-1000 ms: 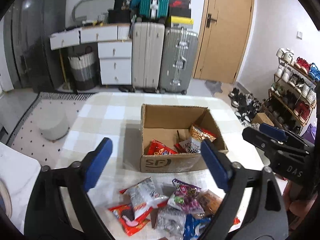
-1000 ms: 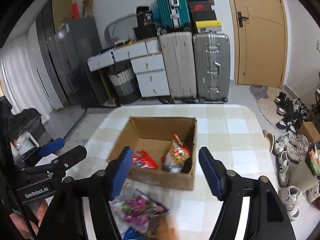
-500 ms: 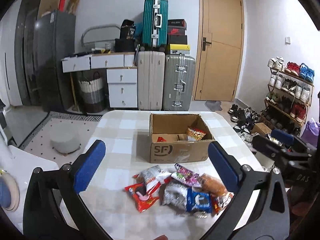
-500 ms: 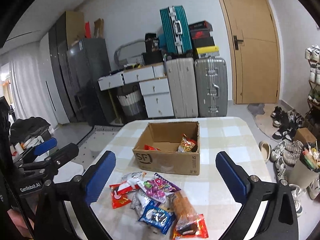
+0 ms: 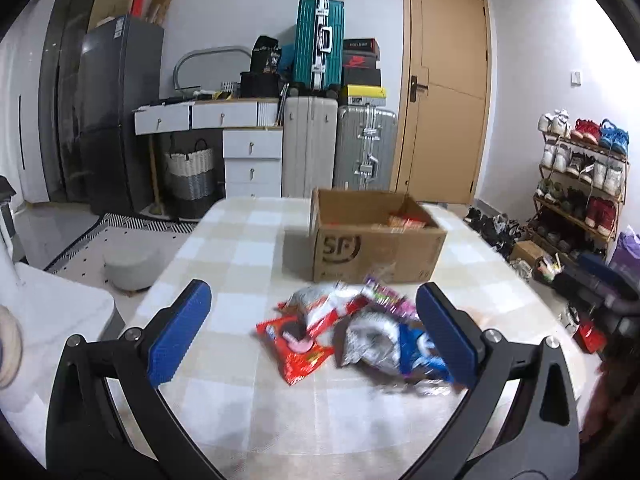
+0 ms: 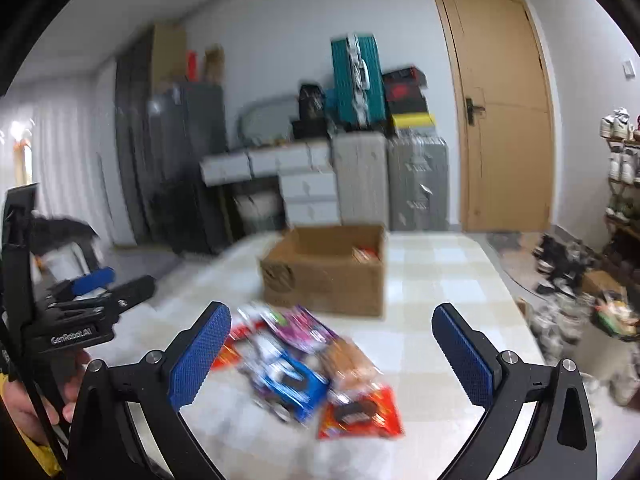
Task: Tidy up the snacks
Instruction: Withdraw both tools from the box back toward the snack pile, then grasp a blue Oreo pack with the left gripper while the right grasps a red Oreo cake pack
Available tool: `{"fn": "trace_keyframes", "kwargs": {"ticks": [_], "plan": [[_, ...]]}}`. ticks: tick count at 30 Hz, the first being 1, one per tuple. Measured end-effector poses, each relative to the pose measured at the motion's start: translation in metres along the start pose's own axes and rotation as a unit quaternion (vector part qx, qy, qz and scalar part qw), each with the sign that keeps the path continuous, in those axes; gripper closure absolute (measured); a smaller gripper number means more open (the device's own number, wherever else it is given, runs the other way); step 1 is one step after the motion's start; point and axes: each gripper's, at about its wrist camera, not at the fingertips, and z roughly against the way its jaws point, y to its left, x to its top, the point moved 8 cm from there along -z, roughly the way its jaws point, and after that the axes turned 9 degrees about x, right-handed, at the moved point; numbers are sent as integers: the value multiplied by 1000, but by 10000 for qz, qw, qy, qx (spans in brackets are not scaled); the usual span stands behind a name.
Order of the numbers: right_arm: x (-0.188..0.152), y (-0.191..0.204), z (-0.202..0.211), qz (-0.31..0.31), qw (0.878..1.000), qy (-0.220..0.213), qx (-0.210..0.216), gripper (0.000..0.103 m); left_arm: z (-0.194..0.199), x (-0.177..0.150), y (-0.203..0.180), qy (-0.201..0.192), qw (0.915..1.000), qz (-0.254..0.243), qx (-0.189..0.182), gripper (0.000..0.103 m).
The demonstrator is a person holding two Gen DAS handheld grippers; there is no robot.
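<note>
A: Both grippers have drawn back from the cardboard box (image 5: 378, 236) since a second ago; earlier they hung right over it, and the right gripper's jaws have spread from a narrower gap to fully apart.

B: And the left gripper (image 5: 316, 332)?

A: Its blue pads stand wide apart with nothing between them. It hovers above the snack pile (image 5: 360, 336), touching none of it.

B: The right gripper (image 6: 340, 356) holds nothing either?

A: Nothing. Its jaws stand wide apart over the same pile on the checked worktop (image 5: 240, 248).

B: Where do the snacks lie?

A: Loose packets sit together on the worktop, just in front of the box. In the left view a red packet (image 5: 296, 344) is nearest the left edge of the pile, a silver one (image 5: 372, 340) beside it, a blue one (image 5: 420, 348) to the right, a purple one (image 5: 384, 292) closest to the box. The right view is blurred, but shows a blue packet (image 6: 292, 384) and an orange-red one (image 6: 360, 412) nearest the camera.

B: Anything in the box?

A: A few packets show above its rim on the right side; I can't tell which kinds. A hand (image 6: 36, 396) holding the other gripper shows at the left of the right view.
</note>
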Motion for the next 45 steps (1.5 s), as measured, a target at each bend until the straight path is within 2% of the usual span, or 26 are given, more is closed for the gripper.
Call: {"fn": "trace_keyframes", "kwargs": {"ticks": [1,2,3,9,15,19,24,30,35,40,43,45], "plan": [[-1,-3,-1,-9,10000,16,-11,1,-13,-2,-1,174,9998,56,18,1],[-2,-4,0,2,10000,-38,30,1,-23,-6,-2,466,9987,176,-76,1],[-4,-5,-2,16,10000,1,30,1,-29,-8,-3,572,9978,267,-207,1],[-8,-16,-16,-321,9990,258,149,1,-46,-12,-17,869,9945,384,-431,1],[-11,-19,-18,-264,9991,331,-51,1,-46,-17,-35,927,9944,115,-493,1],[-15,-31,-22,-416,9976,505,-236,1,-57,-30,-42,1249,9903,155,-595,1],[-13,-56,-16,-626,9959,444,-483,1,-79,-48,-67,1612,9847,31,-668,1],[-27,-81,-17,-1119,9902,729,-418,1,-109,-68,-114,1786,9816,-540,-402,1],[-30,-88,-15,-1367,9875,756,-209,1,-131,-84,-143,1994,9759,-830,-300,1],[-32,-92,-11,-1482,9861,737,-121,1,-152,-101,-153,2325,9688,-819,-246,1],[-33,-92,-10,-1583,9845,758,-58,1,-157,-105,-153,2347,9688,-778,-181,6],[-34,-91,-11,-1607,9839,782,-43,1,-159,-104,-152,2312,9702,-695,-224,16]]}}
